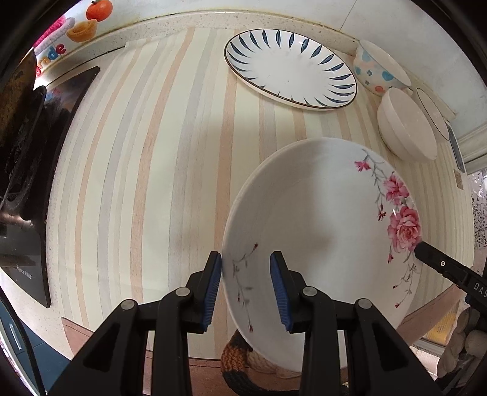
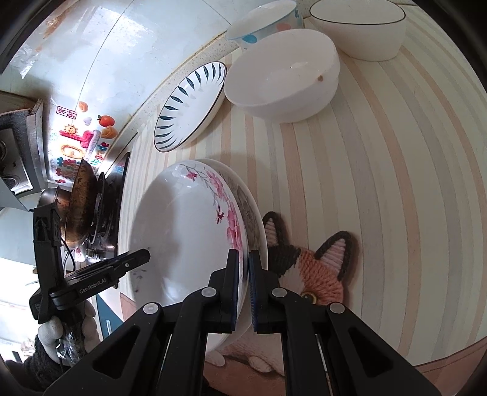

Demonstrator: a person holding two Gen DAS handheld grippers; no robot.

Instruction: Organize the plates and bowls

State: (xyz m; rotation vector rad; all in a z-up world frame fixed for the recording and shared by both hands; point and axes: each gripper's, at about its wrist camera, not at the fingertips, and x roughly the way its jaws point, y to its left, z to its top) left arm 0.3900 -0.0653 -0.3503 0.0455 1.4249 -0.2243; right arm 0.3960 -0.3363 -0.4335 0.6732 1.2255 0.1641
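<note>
A white deep plate with pink flowers [image 1: 319,213] [image 2: 182,228] is held tilted just above the striped counter mat [image 1: 137,182]. My left gripper [image 1: 246,289] [image 2: 143,254] points straight down and is shut on the plate's left rim, one blue pad outside the rim and one inside. My right gripper [image 2: 246,274] [image 1: 421,248] is shut on the opposite rim by the roses. Against the back wall lies a blue-leaf plate [image 1: 289,70] [image 2: 191,106]. To its right stand a plain white bowl [image 1: 404,125] [image 2: 283,76], a heart-patterned bowl [image 1: 377,67] [image 2: 261,24] and a black-rimmed white bowl [image 1: 432,109] [image 2: 359,27].
A knitted cat mat [image 2: 319,268] [image 1: 237,356] lies under the plate's near side at the counter's front edge. A stove with a dark wok [image 1: 21,152] [image 2: 82,207] takes up the counter's left end. A gloved hand [image 2: 61,332] holds the left gripper.
</note>
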